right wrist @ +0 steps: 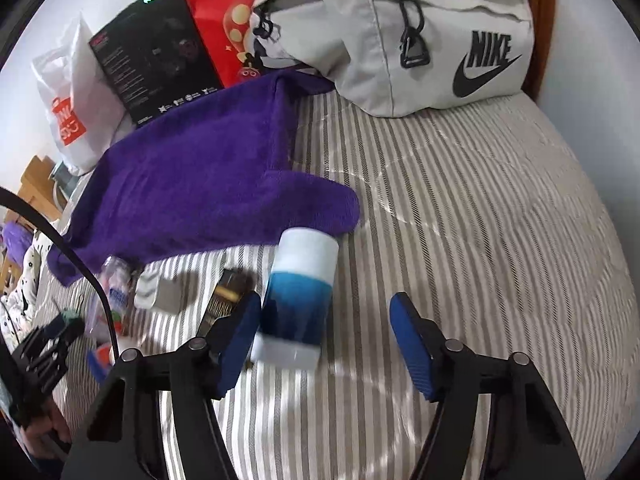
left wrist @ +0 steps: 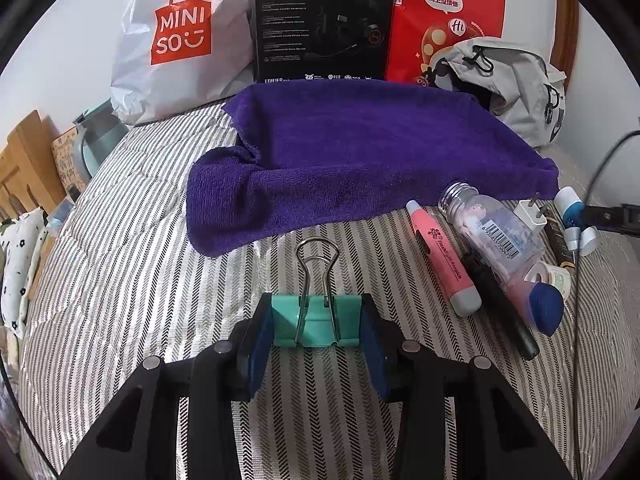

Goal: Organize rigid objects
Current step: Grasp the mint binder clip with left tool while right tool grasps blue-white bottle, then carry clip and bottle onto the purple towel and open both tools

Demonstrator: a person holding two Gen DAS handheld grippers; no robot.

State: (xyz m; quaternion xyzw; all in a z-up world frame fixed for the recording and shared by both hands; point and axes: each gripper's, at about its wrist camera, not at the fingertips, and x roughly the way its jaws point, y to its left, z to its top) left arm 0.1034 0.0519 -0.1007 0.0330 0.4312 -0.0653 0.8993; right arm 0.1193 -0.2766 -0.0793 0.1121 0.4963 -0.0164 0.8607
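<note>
- My left gripper clamps the teal binder clip by its stiff, light body, low above the striped bedcover, purple towel at twelve o'clock.
- My right gripper gapes wide; the blue-and-white tube, smooth and likely slippery, lies against its left pad, best pinched mid-barrel.

We note a white Miniso bag, black Hecate box, red bag, grey Nike bag.

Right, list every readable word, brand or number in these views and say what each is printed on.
"MINI SO": white plastic bag
"HECATE", "EDIFIER": black box; its small print is too fine to read
"Hi": red bag; Chinese lettering beside it
"NIKE": grey bag
Pink highlighter: script unreadable
Clear bottle: barcode digits blurred
</note>
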